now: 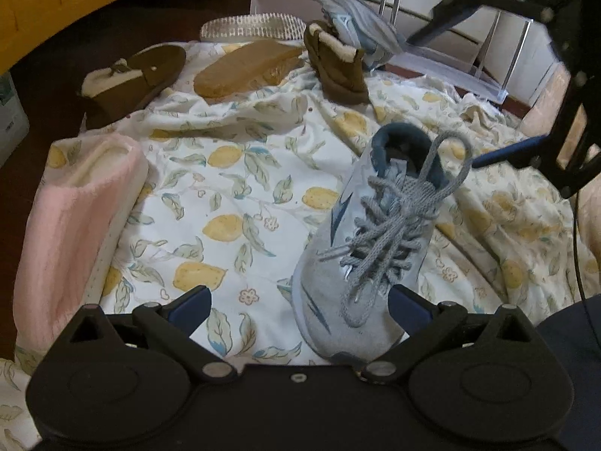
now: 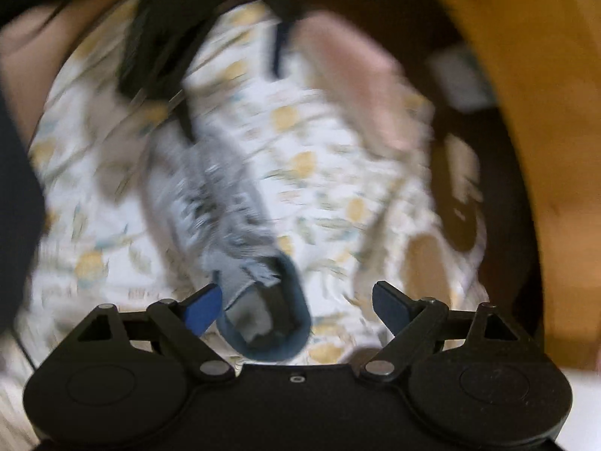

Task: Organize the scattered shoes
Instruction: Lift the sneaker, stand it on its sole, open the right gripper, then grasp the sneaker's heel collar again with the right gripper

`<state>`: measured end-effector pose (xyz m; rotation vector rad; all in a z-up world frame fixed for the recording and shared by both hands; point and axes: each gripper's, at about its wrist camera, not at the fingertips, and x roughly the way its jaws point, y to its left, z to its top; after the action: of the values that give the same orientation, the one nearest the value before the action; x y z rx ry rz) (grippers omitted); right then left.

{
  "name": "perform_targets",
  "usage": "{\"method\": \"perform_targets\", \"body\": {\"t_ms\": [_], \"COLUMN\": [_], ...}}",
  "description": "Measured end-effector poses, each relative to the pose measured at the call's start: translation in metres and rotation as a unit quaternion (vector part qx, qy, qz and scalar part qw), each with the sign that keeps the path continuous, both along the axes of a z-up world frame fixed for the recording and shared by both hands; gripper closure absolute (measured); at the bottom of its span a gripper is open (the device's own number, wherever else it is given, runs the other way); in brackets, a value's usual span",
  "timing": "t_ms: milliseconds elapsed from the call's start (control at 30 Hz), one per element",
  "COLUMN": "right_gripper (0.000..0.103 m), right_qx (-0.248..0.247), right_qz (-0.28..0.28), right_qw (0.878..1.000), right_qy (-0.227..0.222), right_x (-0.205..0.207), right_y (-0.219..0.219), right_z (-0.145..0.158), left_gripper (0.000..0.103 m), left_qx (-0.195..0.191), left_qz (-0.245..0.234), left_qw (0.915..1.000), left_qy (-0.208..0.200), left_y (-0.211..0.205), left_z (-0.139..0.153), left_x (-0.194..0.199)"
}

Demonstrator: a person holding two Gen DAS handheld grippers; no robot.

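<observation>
I'm holding both grippers' jaws apart: the grey sneaker (image 1: 370,240) is lying between the left gripper (image 1: 300,306) and the right gripper (image 2: 296,306).

Each gripper is showing a matte black body with two round housings, silver pivot screws and black linkage arms: the left gripper (image 1: 298,302) is wearing dark navy pads, the right gripper (image 2: 296,306) brighter blue ones. A thin black cable (image 1: 580,263) is trailing just right of the left gripper.
</observation>
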<state>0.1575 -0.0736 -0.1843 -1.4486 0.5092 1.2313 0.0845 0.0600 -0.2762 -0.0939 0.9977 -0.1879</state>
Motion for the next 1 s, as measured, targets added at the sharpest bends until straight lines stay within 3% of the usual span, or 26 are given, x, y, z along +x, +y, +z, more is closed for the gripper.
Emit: {"method": "perform_targets", "body": {"t_ms": [67, 100, 167, 233, 333, 400, 433, 633, 833, 867, 1000], "right_gripper": [0.01, 0.01, 0.01, 0.01, 0.009, 0.008, 0.008, 0.008, 0.008, 0.008, 0.008], "right_qx": [0.051, 0.089, 0.146, 0.227, 0.321, 0.357, 0.366, 0.391, 0.362, 0.356, 0.328], "right_qz": [-0.104, -0.183, -0.287, -0.399, -0.52, -0.588, -0.614, -0.721, -0.78, -0.787, -0.807], "right_qw": [0.993, 0.979, 0.946, 0.884, 0.774, 0.696, 0.663, 0.524, 0.453, 0.447, 0.442], "right_qy": [0.007, 0.014, 0.036, 0.086, 0.168, 0.207, 0.22, 0.229, 0.234, 0.232, 0.212], "right_x": [0.008, 0.016, 0.023, 0.029, 0.028, 0.023, 0.02, 0.015, 0.021, 0.022, 0.024], "right_y": [-0.003, -0.005, -0.012, -0.026, -0.044, -0.049, -0.049, -0.042, -0.033, -0.031, -0.022], "right_z": [0.012, 0.018, 0.027, 0.035, 0.031, 0.013, 0.002, -0.047, -0.079, -0.083, -0.094], "left_gripper": [0.001, 0.001, 0.001, 0.001, 0.001, 0.001, 0.001, 0.001, 0.001, 0.001, 0.001], "left_qx": [0.005, 0.008, 0.015, 0.025, 0.032, 0.035, 0.036, 0.044, 0.054, 0.054, 0.054], "left_qz": [0.0, 0.0, -0.002, -0.007, -0.011, -0.01, -0.009, -0.01, -0.021, -0.02, -0.015], "left_qw": [1.0, 0.9999, 0.9998, 0.9994, 0.999, 0.9988, 0.9987, 0.9982, 0.9978, 0.9979, 0.9982], "left_qy": [-0.006, -0.009, -0.015, -0.023, -0.03, -0.033, -0.034, -0.039, -0.032, -0.03, -0.023], "left_y": [-0.001, -0.002, -0.004, -0.006, -0.008, -0.008, -0.008, -0.007, -0.008, -0.008, -0.005], "left_z": [0.002, 0.004, 0.006, 0.009, 0.011, 0.013, 0.014, 0.016, 0.012, 0.011, 0.008], "left_x": [-0.001, -0.002, -0.003, -0.004, -0.007, -0.008, -0.009, -0.013, -0.008, -0.007, -0.004]}}
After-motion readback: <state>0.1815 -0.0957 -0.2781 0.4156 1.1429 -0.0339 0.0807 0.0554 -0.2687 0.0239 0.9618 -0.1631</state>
